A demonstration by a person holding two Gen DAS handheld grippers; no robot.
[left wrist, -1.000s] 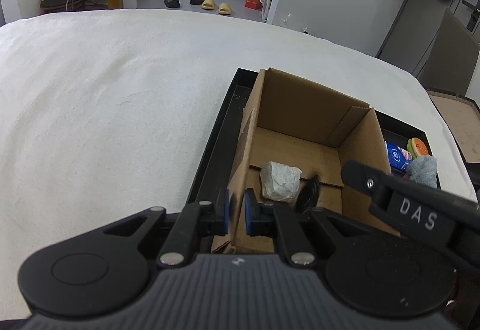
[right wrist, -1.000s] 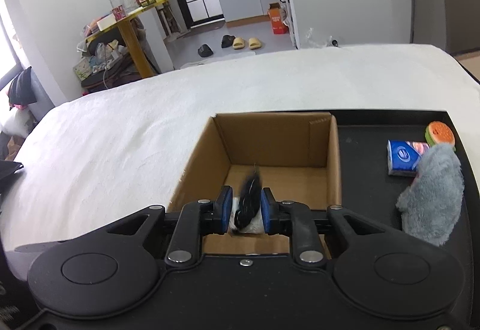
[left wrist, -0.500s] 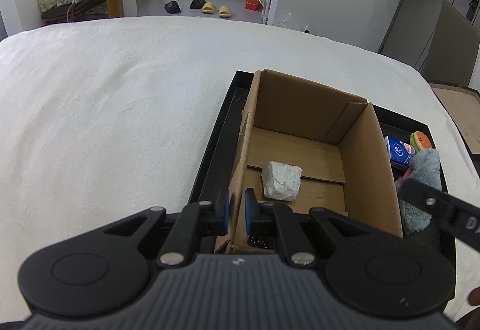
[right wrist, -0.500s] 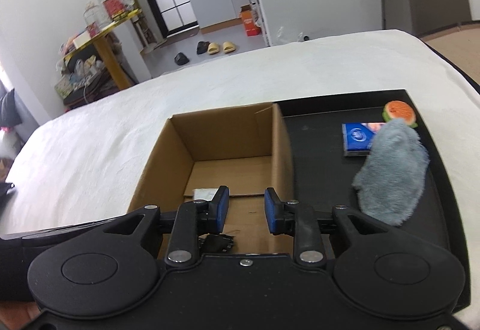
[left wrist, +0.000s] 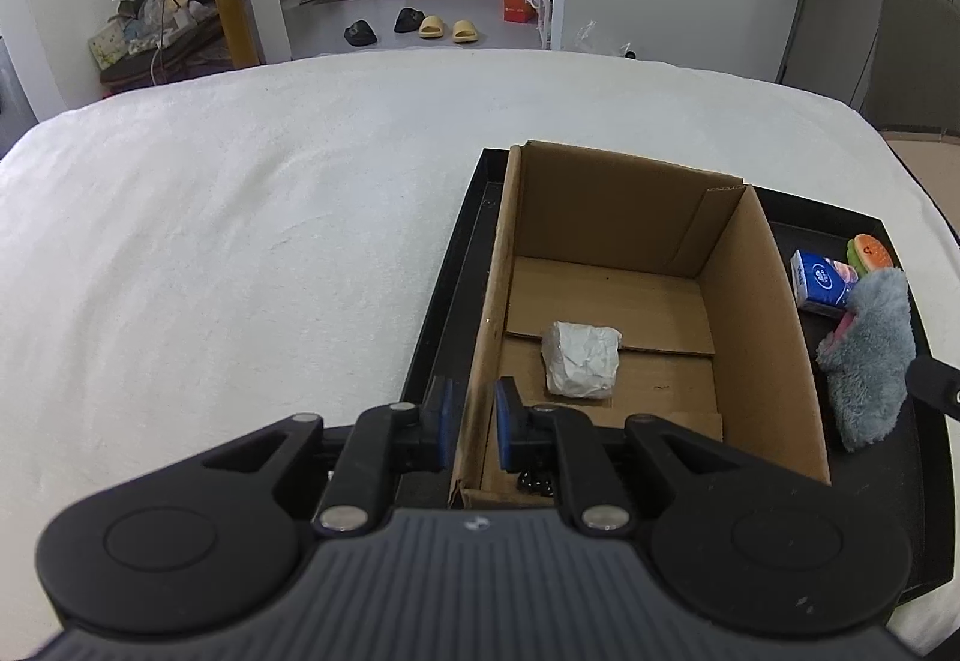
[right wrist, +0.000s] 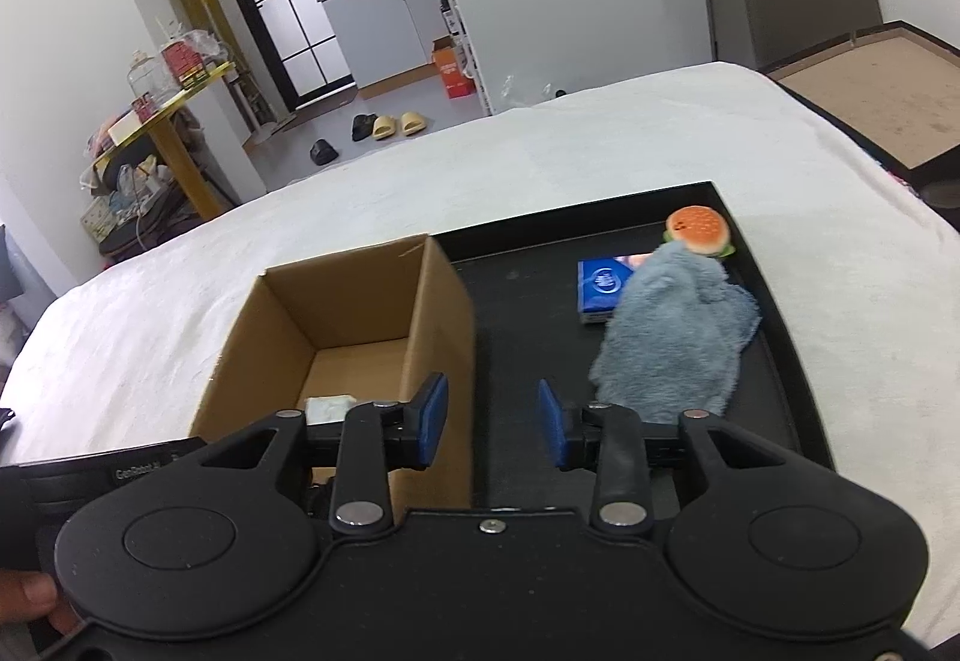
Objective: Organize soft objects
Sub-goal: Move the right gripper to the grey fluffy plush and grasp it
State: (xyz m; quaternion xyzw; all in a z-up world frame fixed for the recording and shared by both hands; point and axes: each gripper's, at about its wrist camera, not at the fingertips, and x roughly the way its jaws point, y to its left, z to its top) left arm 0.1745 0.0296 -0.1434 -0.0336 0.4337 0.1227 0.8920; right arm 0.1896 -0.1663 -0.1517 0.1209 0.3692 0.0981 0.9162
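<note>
On the black tray [right wrist: 780,337], which is sitting on a white-covered surface [left wrist: 240,241], a cardboard box [left wrist: 762,313] is occupying the left part. Left gripper [left wrist: 474,424] is straddling the box's near-left wall, blue fingers [left wrist: 507,424] one outside and one inside, narrowly apart; contact with the cardboard is not clear, so I cannot say whether it is clamping or merely bracketing the wall. Right gripper [right wrist: 492,424] is hovering over the tray just right of the box, fingers spread wide and holding nothing.

Inside the box: a white crumpled bundle [left wrist: 581,359] on the floor, and a small dark item [left wrist: 534,479] at the near edge. On the tray outside: a grey plush cloth [right wrist: 672,337], a blue tissue pack [right wrist: 600,289] partly under it, and a burger-shaped toy [right wrist: 698,229] touching the cloth's far end.

Judgement: step in hand is the reach for the next soft item, probably the grey cloth, which is nearest the open fingers. Next move calls for going forward and right, descending, pinching a thick fold, then lifting over the box's right wall.

Hard to make out: the dark item is mostly hidden behind the left gripper, identity unclear. The box's near wall is cut off in both views.
</note>
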